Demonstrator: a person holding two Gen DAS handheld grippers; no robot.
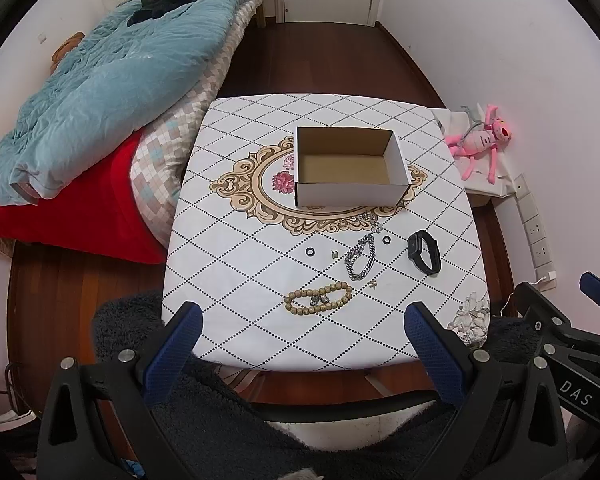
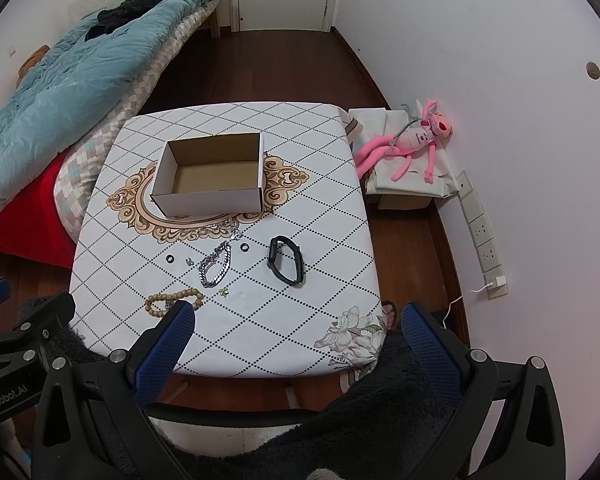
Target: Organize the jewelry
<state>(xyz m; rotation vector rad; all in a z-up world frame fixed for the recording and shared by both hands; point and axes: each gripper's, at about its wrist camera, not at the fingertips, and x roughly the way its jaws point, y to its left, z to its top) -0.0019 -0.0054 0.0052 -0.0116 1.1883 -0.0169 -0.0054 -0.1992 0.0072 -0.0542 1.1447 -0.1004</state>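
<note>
Both grippers hang over the near edge of the table [image 1: 236,320], jaws spread wide and holding nothing: the left gripper [image 1: 302,320] faces the bead bracelet [image 1: 318,300], the right gripper [image 2: 298,322] sits further right, with the left one's body just at its side. The jewelry lies loose in front of the empty box [image 1: 350,164]: the chain [image 1: 361,258] near the middle, the black band [image 1: 424,256] to its right, two small black rings [image 1: 310,251] [image 1: 387,239], a tiny clasp [image 1: 334,254], a small gold charm [image 1: 373,284], and a glittery piece [image 1: 360,220] just before the box wall. The likely trouble, I judge, is the small stuff: rings and charm lie flat on cloth, so wide pads may slide over them or pinch the cloth instead and drag neighbours along. The chain and beads are limp and may drape, snag or slip out on the way to the box. A careless drop could hit the box rim, or nudge the light box itself. The two grippers are close and could knock together. The cloth is white with a diamond grid, a gold medallion and flowers, and its busy print hides small pieces. Around it: dark wood floor, a bed [image 1: 100,80] with a blue quilt on the left, white walls, a pink plush toy [image 1: 480,142] on the right.
</note>
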